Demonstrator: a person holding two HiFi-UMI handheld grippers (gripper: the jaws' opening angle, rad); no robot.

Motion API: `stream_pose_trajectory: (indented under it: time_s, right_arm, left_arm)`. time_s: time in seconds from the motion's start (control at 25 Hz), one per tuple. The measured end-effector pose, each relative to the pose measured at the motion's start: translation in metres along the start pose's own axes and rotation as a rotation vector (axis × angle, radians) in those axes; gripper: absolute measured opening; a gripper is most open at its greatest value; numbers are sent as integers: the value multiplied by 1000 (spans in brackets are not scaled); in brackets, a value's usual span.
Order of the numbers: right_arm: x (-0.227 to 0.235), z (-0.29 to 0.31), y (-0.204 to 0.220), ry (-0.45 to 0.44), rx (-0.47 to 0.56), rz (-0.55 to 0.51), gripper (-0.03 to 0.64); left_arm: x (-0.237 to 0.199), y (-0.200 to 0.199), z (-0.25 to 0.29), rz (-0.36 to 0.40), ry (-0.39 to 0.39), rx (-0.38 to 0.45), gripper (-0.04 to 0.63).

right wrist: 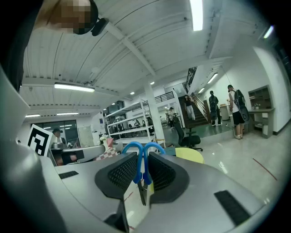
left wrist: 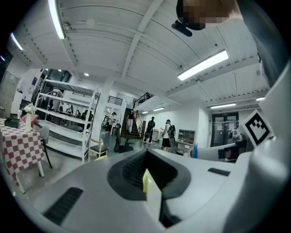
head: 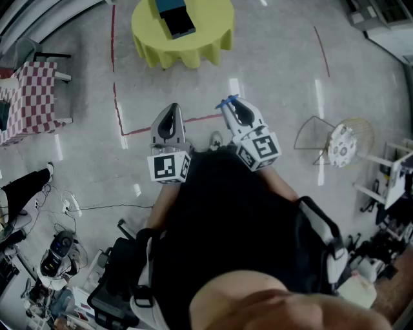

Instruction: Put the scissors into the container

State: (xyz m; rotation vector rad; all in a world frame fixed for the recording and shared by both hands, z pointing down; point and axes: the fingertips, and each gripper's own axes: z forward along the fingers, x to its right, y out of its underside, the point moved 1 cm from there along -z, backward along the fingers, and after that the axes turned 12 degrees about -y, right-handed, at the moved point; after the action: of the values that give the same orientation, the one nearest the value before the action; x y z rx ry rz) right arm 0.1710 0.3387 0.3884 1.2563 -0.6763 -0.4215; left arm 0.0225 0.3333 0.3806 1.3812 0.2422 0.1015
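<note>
Scissors with blue handles stand upright between the pads of my right gripper, which is shut on them, blades pointing down. In the head view the blue handles stick out of the right gripper, held in front of the person's body. My left gripper hangs beside it on the left. Its jaws are shut with nothing between them, as the left gripper shows in its own view. The container, a dark box with a blue top, stands on a round yellow table far ahead.
A checkered table stands at the left and a wire fan guard lies at the right. Red tape lines mark the floor. Cables and gear crowd the lower left. People stand by a staircase in the distance.
</note>
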Motion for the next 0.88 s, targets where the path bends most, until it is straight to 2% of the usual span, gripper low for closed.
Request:
stream_pose_trajectory:
  time_s: [0.44, 0.88]
  right_arm:
    - [-7, -3, 2, 12, -10, -9, 77]
    - [-31, 6, 0, 37, 14, 16, 78]
  left_arm:
    - [0, 0, -6, -3, 12, 1, -3]
    - [-19, 2, -18, -11, 66, -4, -3]
